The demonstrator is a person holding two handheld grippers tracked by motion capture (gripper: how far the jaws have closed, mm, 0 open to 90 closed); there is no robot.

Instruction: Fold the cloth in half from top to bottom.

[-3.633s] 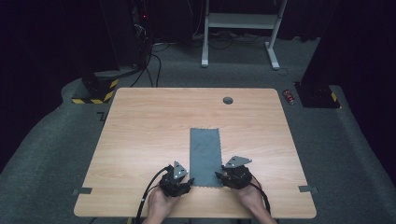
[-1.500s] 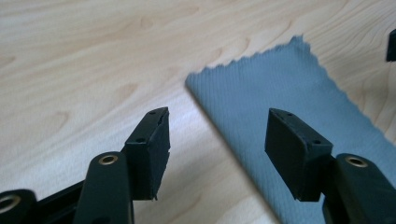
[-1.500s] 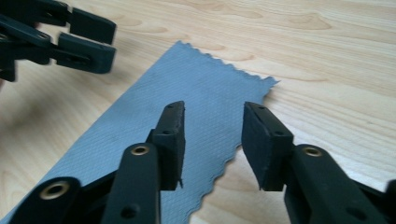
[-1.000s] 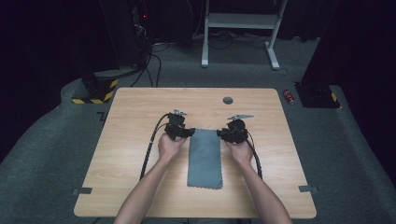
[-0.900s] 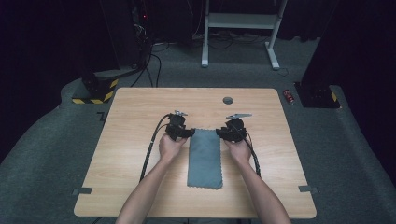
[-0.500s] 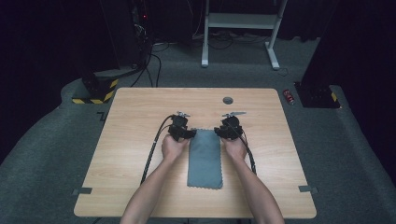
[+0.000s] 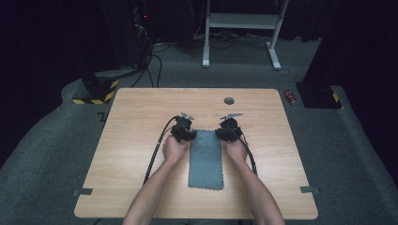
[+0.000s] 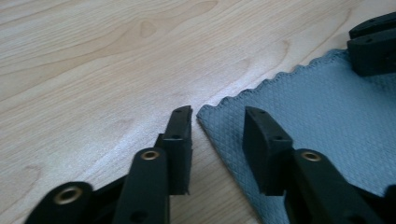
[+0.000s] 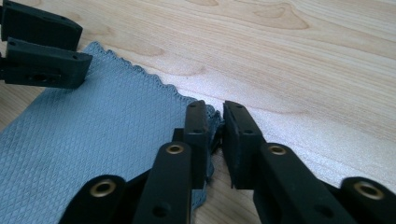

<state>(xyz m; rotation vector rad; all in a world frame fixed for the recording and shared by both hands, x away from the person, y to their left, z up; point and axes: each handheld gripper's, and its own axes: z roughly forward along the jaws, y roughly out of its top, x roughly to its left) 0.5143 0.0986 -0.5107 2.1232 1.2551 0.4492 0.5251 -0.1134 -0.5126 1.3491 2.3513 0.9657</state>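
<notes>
A grey-blue cloth (image 7: 206, 157) lies flat on the wooden table (image 7: 141, 117), long side running away from me. My left gripper (image 7: 189, 135) sits at its far left corner. In the left gripper view the left gripper (image 8: 217, 122) straddles that corner (image 8: 205, 116); its jaws have just been closing and stand apart, not pressing. My right gripper (image 7: 224, 134) is at the far right corner. In the right gripper view the right gripper (image 9: 215, 119) has just been closing, and its jaws pinch the bunched cloth (image 9: 93, 140) corner.
A dark round grommet (image 7: 229, 101) sits in the table's far middle. Tape strips (image 7: 82, 192) mark the front corners. On the carpet behind are a white desk frame (image 7: 239, 21), a yellow-black striped base (image 7: 94, 96) and a small red object (image 7: 292, 96).
Both hands went from the cloth's near edge to its far edge, then drew inward onto the far corners. Both pairs of jaws have narrowed, the right onto the cloth.
</notes>
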